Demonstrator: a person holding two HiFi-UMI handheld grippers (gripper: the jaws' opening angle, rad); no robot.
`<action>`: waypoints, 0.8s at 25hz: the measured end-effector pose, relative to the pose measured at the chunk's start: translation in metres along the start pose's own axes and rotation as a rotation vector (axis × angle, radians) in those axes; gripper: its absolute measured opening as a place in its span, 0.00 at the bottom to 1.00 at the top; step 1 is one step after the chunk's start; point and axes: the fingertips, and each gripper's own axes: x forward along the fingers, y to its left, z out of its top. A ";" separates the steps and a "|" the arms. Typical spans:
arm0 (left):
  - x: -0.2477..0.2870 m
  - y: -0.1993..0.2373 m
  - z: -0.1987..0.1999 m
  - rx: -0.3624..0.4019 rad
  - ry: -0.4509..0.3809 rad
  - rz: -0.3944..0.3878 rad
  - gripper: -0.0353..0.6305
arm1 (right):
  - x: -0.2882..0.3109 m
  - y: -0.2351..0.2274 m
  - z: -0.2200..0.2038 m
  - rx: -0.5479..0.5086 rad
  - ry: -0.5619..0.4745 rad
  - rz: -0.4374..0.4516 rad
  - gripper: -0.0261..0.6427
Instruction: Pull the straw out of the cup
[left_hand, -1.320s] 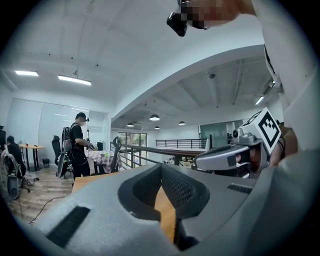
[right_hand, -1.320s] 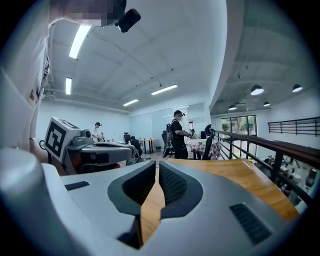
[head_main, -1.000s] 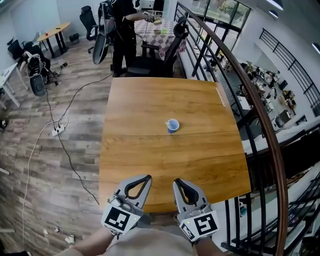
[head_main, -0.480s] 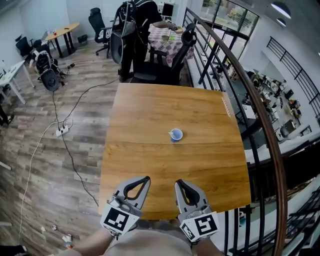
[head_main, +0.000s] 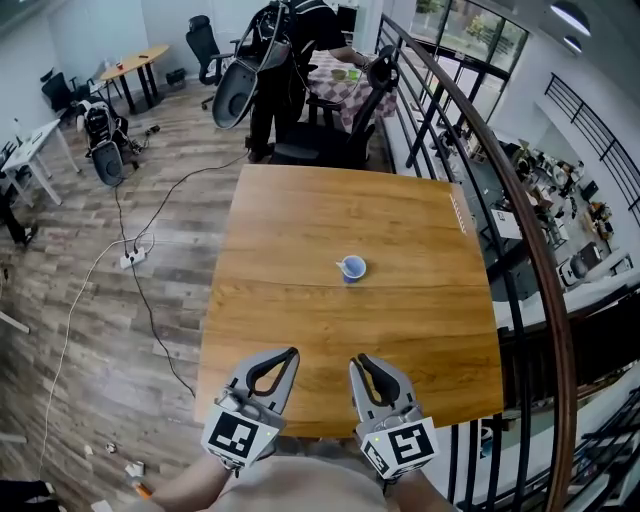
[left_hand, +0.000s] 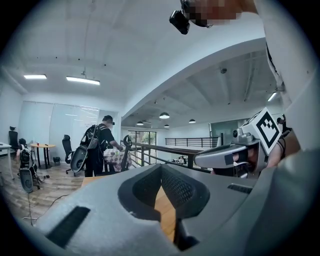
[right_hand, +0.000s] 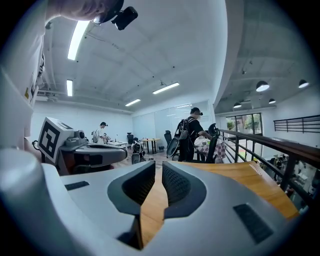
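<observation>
Head view: cup (head_main: 352, 268) sits mid-table (head_main: 300, 220); left gripper (head_main: 291, 353) and right gripper (head_main: 357, 359), both closed and empty, are over the near edge.

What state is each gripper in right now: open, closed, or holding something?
Left gripper: closed, holding nothing.
Right gripper: closed, holding nothing.

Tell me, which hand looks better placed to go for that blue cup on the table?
Right, probably. The right gripper sits almost straight below the cup in the head view; the left gripper is off to one side. Both are shut, empty and well short.
</observation>
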 end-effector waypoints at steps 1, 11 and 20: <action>0.001 0.000 0.000 0.001 0.000 0.002 0.08 | 0.000 -0.001 0.000 0.000 0.000 -0.001 0.09; 0.019 0.005 0.004 0.001 -0.003 0.022 0.08 | 0.015 -0.019 0.003 -0.028 0.028 0.002 0.19; 0.047 0.011 0.011 0.037 -0.018 0.025 0.08 | 0.050 -0.044 -0.003 -0.067 0.047 -0.016 0.25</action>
